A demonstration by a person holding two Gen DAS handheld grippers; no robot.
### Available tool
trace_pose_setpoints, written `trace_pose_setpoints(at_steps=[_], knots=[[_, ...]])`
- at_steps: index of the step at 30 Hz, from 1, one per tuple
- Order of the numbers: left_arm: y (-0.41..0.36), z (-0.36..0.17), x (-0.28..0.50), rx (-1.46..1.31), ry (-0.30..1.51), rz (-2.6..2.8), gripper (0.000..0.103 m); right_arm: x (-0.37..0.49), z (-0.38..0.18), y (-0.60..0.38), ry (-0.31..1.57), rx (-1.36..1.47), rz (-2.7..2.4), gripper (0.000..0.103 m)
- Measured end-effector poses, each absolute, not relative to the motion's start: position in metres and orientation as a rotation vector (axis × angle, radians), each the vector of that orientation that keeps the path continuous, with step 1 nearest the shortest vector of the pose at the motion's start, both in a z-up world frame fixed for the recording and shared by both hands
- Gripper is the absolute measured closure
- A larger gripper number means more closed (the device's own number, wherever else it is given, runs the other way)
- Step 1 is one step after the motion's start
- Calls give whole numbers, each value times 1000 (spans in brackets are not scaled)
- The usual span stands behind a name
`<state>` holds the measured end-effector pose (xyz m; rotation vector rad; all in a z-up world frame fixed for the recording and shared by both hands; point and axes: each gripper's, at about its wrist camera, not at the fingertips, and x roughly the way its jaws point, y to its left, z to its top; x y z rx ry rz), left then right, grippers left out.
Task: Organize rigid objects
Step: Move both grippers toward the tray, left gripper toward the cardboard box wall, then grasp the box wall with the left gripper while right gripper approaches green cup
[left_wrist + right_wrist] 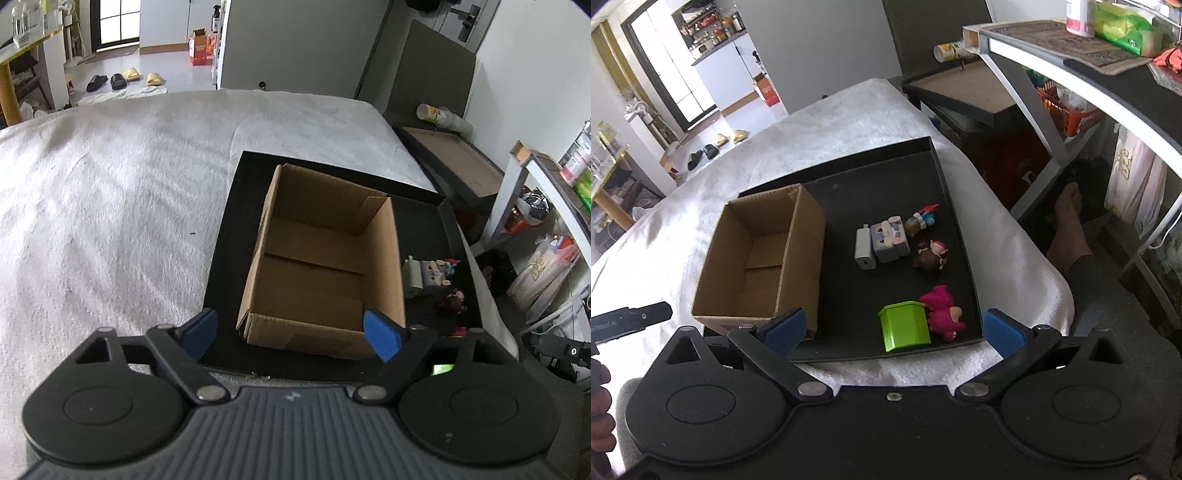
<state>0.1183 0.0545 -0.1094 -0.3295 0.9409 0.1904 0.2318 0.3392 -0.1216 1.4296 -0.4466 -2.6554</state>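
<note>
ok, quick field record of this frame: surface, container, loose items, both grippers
surface: black tray on a grey-white cover
container: cardboard box, open, empty, on the tray's left part
loose items: green box, pink toy, brown-haired doll, grey block figure, white adapter
left gripper: open, holding nothing
right gripper: open, holding nothing

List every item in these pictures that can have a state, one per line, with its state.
Cardboard box: open, empty, upright.
Black tray: holds box and toys.
Green container: lying on its side.
Pink toy: lying beside the container.
Left hand-held gripper: open, empty.
Right hand-held gripper: open, empty.
</note>
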Motion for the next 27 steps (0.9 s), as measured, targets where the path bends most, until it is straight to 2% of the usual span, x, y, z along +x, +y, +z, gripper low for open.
trace_pose_setpoints(at_steps=[11, 14, 15, 19, 22, 27], knots=[[75, -139, 138, -388, 973, 212, 46, 210, -149, 335, -443, 1521, -2601, 11], [80, -147, 144, -396, 988, 213, 54, 204, -161, 331, -440, 1560, -2576, 20], [82, -150, 146, -402, 996, 213, 57, 201, -166, 331, -445, 1574, -2563, 26], [88, -161, 154, -415, 1012, 211, 61, 194, -184, 326, -453, 1630, -2512, 40], [90, -168, 159, -425, 1019, 209, 68, 188, -196, 324, -449, 1666, -2483, 46], [94, -181, 164, -442, 1044, 220, 75, 178, -210, 320, -392, 1715, -2441, 51]])
